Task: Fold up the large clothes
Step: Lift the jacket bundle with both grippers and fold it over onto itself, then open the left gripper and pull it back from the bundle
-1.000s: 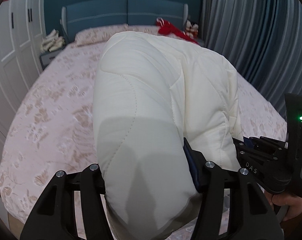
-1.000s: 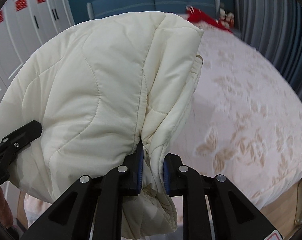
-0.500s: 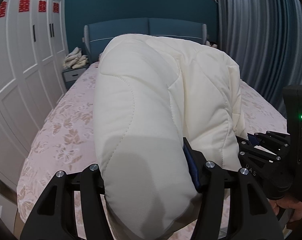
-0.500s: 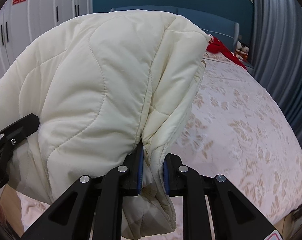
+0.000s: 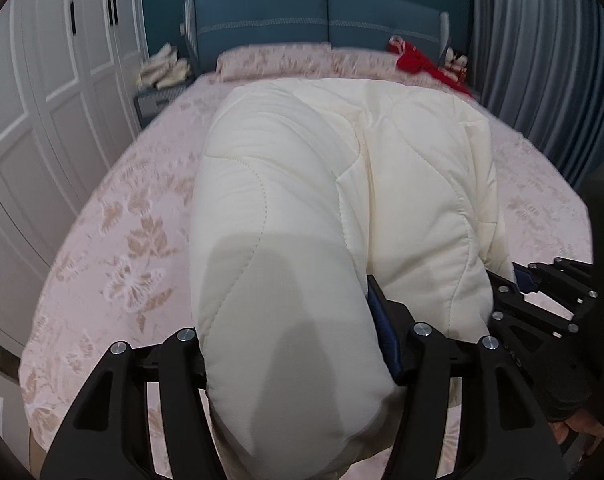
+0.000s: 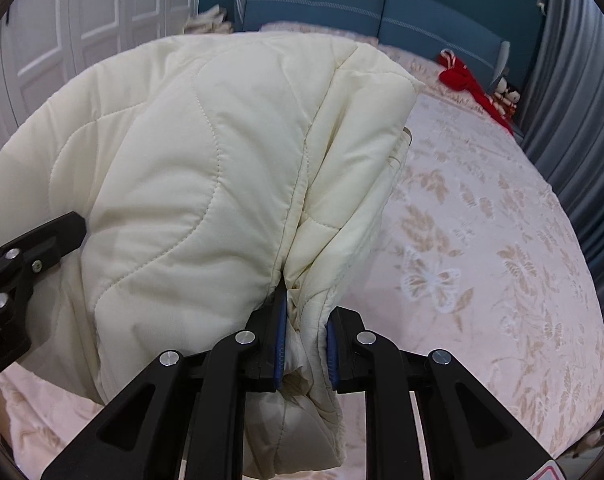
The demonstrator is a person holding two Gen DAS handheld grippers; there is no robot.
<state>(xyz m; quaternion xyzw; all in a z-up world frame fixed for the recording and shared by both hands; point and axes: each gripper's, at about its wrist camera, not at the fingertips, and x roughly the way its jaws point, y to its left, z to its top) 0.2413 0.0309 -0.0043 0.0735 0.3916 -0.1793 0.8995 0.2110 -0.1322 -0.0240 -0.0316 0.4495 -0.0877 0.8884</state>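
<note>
Both tongs hold the cream quilted jacket (image 6: 190, 168) above the bed (image 6: 501, 240): the left tongs (image 5: 294, 344) grip a thick fold, the right tongs (image 6: 303, 336) pinch its edge.

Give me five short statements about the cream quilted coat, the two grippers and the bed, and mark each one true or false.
1. Both grippers grip the cream quilted coat. True: left gripper and right gripper are each clamped on it.
2. The coat lies flat on the bed. False: it hangs bunched between the grippers.
3. A red item lies near the headboard. True.
4. The bedspread is plain blue. False: pink with a floral pattern.
5. The right gripper is empty. False: fabric fills its jaws.
</note>
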